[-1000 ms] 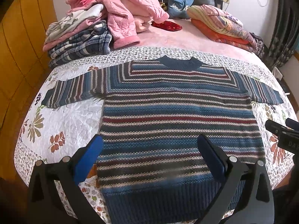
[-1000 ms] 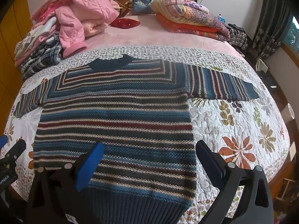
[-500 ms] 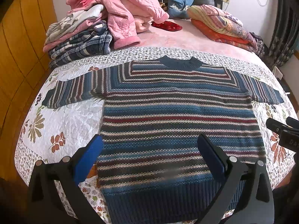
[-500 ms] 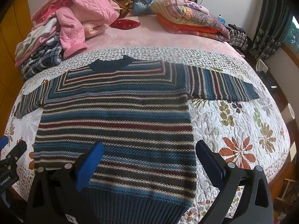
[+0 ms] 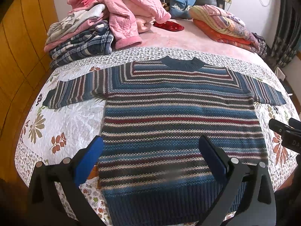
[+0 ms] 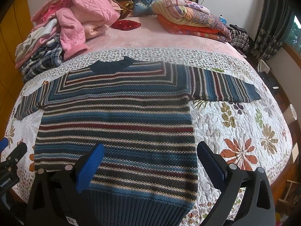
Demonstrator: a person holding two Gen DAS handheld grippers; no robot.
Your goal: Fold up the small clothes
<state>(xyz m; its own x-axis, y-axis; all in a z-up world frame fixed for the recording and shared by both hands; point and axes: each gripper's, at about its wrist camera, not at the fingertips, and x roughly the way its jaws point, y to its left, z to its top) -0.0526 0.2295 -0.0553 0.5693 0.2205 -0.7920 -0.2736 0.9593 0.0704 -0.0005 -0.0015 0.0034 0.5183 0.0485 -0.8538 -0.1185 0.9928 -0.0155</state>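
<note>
A striped knit sweater [image 5: 178,116] [image 6: 116,116] in blue, grey, cream and red lies flat on the bed, collar away from me, both sleeves spread sideways. My left gripper [image 5: 150,150] hovers open above the sweater's lower left part, near the ribbed hem. My right gripper [image 6: 150,154] hovers open above the lower right part. Nothing is held between either pair of blue-padded fingers. The right gripper's body [image 5: 286,135] shows at the left view's right edge, and the left gripper's body [image 6: 11,162] at the right view's left edge.
The floral quilt [image 5: 62,124] [image 6: 244,131] covers the near half of the bed. A pile of pink and plaid clothes [image 5: 94,28] [image 6: 56,37] sits back left. Folded colourful blankets [image 5: 222,26] [image 6: 191,20] lie back right. A wooden wardrobe [image 5: 17,56] stands left, curtains [image 6: 272,24] right.
Both views have shifted very slightly, the sweater sitting a touch lower in frame. The sweater lies as before and both grippers stay open.
</note>
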